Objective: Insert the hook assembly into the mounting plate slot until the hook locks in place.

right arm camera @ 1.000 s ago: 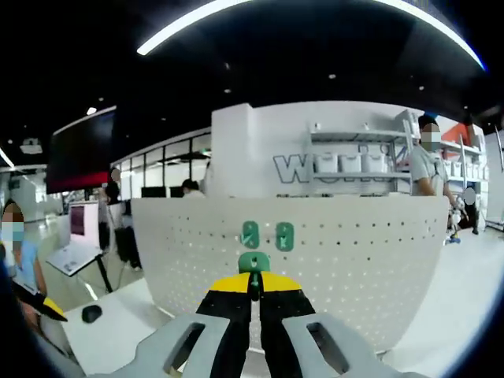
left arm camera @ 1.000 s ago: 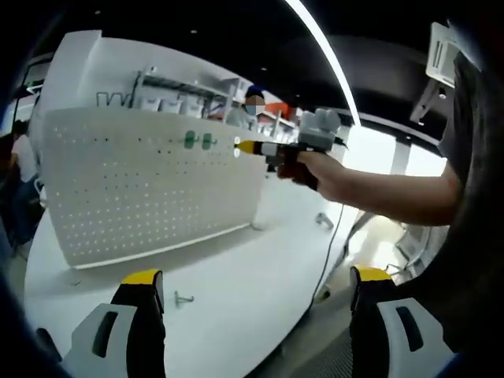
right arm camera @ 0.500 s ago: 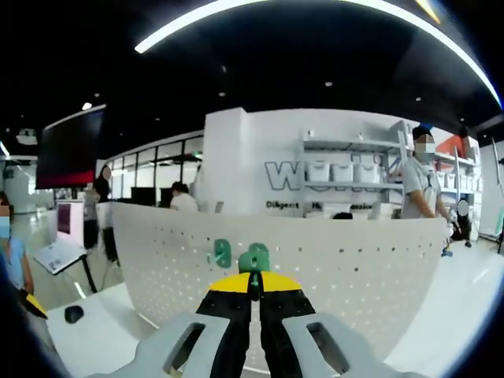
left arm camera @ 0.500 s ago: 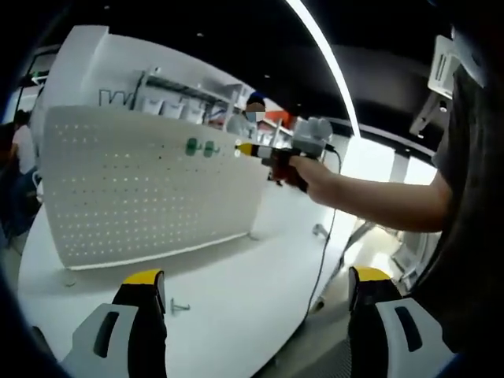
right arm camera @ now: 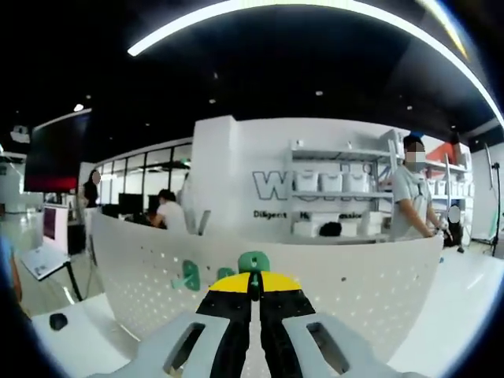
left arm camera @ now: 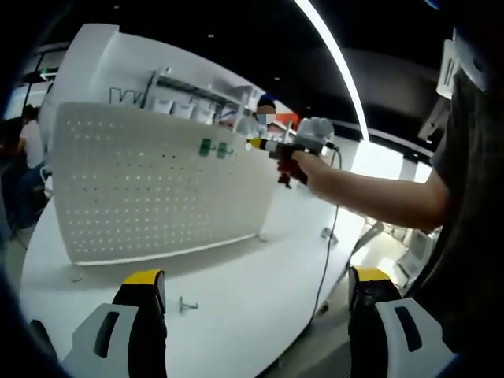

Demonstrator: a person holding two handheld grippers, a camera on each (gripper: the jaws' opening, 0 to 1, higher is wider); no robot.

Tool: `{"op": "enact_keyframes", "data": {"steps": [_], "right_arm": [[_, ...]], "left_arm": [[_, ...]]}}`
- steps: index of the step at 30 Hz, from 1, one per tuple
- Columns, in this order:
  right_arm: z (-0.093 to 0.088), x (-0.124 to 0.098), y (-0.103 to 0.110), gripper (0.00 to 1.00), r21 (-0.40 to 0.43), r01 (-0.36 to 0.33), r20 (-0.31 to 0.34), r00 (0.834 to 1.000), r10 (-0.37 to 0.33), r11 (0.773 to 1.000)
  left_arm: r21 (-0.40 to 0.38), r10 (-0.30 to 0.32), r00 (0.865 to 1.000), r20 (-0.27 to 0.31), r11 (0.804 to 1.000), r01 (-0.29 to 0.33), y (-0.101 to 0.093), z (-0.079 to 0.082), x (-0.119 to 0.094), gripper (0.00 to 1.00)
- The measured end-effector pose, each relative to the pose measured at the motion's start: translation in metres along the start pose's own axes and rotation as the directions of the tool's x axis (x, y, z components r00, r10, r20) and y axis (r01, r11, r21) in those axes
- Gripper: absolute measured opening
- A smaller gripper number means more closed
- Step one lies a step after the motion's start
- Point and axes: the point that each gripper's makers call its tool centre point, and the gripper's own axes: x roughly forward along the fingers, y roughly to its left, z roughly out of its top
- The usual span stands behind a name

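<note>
Open showroom, round white table [left arm camera: 236, 291] carrying the upright white perforated mounting board [left arm camera: 157, 189]: right gripper [right arm camera: 253, 277] pinched tight on small green plastic hook [right arm camera: 253, 261] near board's top edge (two already seated), likely light, rigid, base-held; left gripper [left arm camera: 256, 287] wide open, empty.

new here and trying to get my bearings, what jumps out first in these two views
The big white perforated mounting plate standing upright on the white table draws the eye, with two green hooks already on its upper part. In the right gripper view, the right gripper has its yellow-tipped jaws closed on another green hook, held up near the plate's top edge. A small metal hook lies on the table near the left gripper.
</note>
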Motion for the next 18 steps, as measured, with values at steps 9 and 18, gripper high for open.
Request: {"op": "enact_keyframes", "data": {"steps": [9,18], "right_arm": [[0.003,0.014,-0.009,0.0,0.002,0.027,0.023,0.999,-0.027,1.0],[-0.004,0.023,-0.017,0.0,0.008,0.053,0.026,0.998,-0.053,0.999]], "left_arm": [[-0.008,0.015,1.0,-0.002,1.0,-0.016,0.003,-0.001,0.0,0.98],[-0.029,0.042,0.999,-0.006,0.999,-0.043,0.009,-0.005,0.0,0.96]]}}
